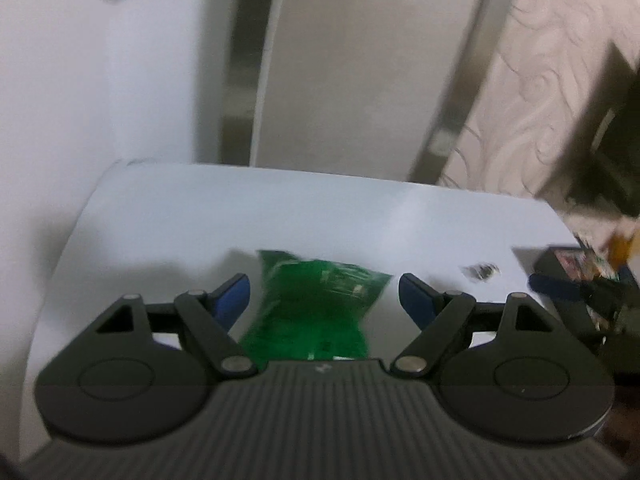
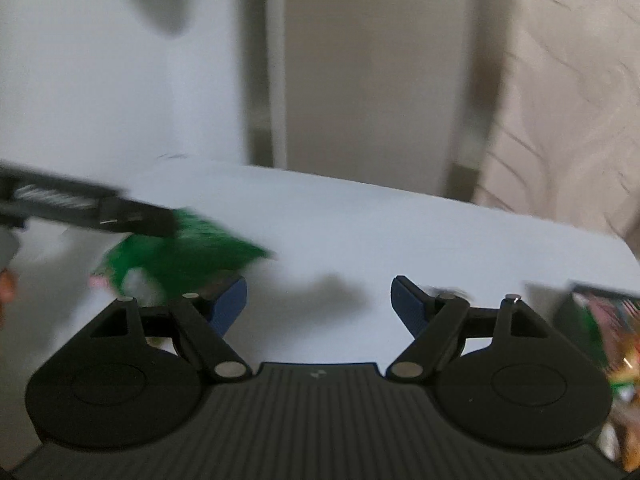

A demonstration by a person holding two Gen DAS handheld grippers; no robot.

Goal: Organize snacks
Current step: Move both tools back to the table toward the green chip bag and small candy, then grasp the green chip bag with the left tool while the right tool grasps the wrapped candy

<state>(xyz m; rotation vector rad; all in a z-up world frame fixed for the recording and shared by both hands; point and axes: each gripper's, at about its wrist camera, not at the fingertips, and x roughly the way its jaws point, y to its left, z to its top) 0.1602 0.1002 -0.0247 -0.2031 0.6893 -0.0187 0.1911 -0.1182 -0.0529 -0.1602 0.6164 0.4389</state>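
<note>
Left tool (image 1: pixel 324 296) held open over crinkly green plastic snack packet (image 1: pixel 316 312), packet seen flat on white tabletop (image 1: pixel 168 216), long axis near-to-far between pads. Right tool (image 2: pixel 318 300) open, empty, further right.

White table (image 1: pixel 168 216) (green snack bag (image 1: pixel 316 312))

White tabletop (image 1: pixel 360 216), rounded corners, mostly bare. Small dark smudge-like object (image 1: pixel 482 271) near its right side, too blurred to identify. Behind table: white wall (image 1: pixel 100 92) at left, pale door panel (image 1: pixel 360 64) with dull metallic strips, swirl-patterned wallpaper (image 1: pixel 552 80) at right.
</note>
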